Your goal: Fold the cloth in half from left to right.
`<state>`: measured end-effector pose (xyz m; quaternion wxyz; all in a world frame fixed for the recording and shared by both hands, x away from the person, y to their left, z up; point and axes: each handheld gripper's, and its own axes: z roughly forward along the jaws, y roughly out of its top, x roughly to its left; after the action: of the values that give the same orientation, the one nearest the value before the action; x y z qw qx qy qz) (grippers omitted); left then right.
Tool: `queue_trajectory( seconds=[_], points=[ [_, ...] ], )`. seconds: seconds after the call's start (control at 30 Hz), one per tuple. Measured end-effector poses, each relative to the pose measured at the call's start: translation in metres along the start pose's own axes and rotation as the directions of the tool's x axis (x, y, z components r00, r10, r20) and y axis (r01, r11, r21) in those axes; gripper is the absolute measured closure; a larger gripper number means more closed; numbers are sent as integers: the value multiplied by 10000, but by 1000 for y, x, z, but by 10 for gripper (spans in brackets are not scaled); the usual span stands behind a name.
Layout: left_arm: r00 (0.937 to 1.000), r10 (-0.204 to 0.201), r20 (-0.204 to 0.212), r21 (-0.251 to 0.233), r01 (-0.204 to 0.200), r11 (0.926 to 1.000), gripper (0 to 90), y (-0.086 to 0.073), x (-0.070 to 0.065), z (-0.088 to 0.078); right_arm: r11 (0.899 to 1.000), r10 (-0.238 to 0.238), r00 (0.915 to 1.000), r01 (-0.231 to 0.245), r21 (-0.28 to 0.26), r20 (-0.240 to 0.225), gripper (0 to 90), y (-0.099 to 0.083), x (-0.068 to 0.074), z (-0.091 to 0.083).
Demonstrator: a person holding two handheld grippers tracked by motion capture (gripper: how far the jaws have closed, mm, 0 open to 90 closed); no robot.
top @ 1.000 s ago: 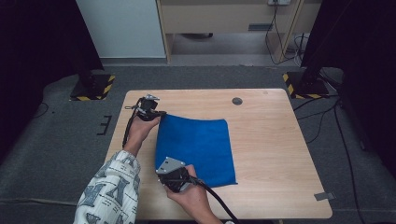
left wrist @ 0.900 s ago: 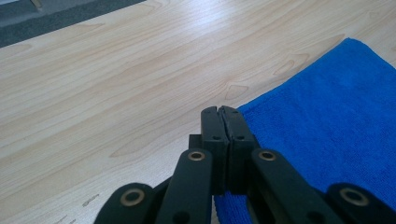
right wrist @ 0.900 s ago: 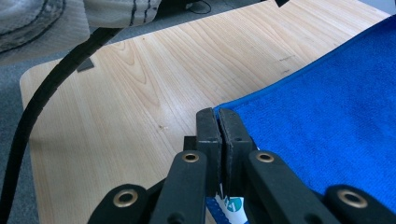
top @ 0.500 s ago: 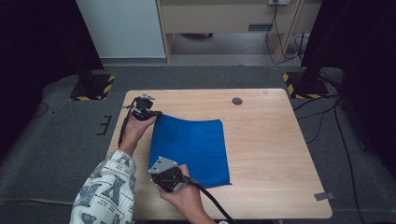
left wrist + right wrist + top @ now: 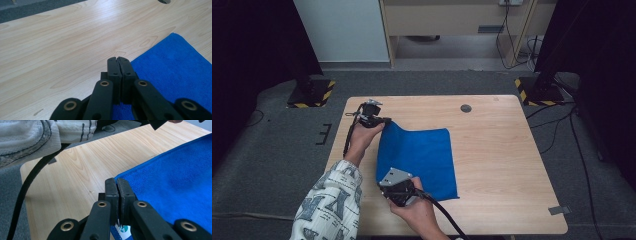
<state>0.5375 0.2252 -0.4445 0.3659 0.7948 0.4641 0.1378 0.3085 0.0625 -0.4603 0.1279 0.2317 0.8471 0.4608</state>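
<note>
Blue cloth (image 5: 419, 160) lies flat on the worktop (image 5: 497, 150) — your left claw (image 5: 384, 120) pinches its far-left corner, right claw (image 5: 384, 187) pinches the near-left corner.

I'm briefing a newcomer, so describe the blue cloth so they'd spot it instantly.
On the light wooden table, look left of centre, between the person's two hands. The blue cloth lies flat there, the table's one bright, soft thing; a small dark round hole sits beyond it.

blue cloth (image 5: 419, 160) | flat on table | far-left corner lifted
</note>
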Motion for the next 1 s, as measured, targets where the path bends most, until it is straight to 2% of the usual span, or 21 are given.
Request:
queue_trajectory(
  seconds=[0.3,0.4,0.47,0.77,0.9,1.0],
  points=[
    [9992,-255,302,-284,264,9992,886,5,-15,11,9997,183,9998,-181,-155,114,882,-11,-12,-14],
    [9994,-177,295,-401,189,9990,886,7,-21,13,9994,289,9994,-285,-186,208,883,-17,-17,-20],
    [9987,-219,460,-488,241,9985,886,10,-26,14,9992,359,9990,-353,-196,276,883,-21,-19,-24],
    [9984,235,509,-552,-207,9983,885,25,-51,23,9976,661,9965,-650,-227,502,881,-39,-30,-43],
    [9977,246,629,-515,-214,9984,885,28,-62,32,9969,732,9957,-713,-330,572,881,-46,-33,-53],
    [9974,88,722,-466,-55,9989,885,29,-68,38,9964,800,9945,-780,-322,670,881,-52,-35,-60]
  ],
)
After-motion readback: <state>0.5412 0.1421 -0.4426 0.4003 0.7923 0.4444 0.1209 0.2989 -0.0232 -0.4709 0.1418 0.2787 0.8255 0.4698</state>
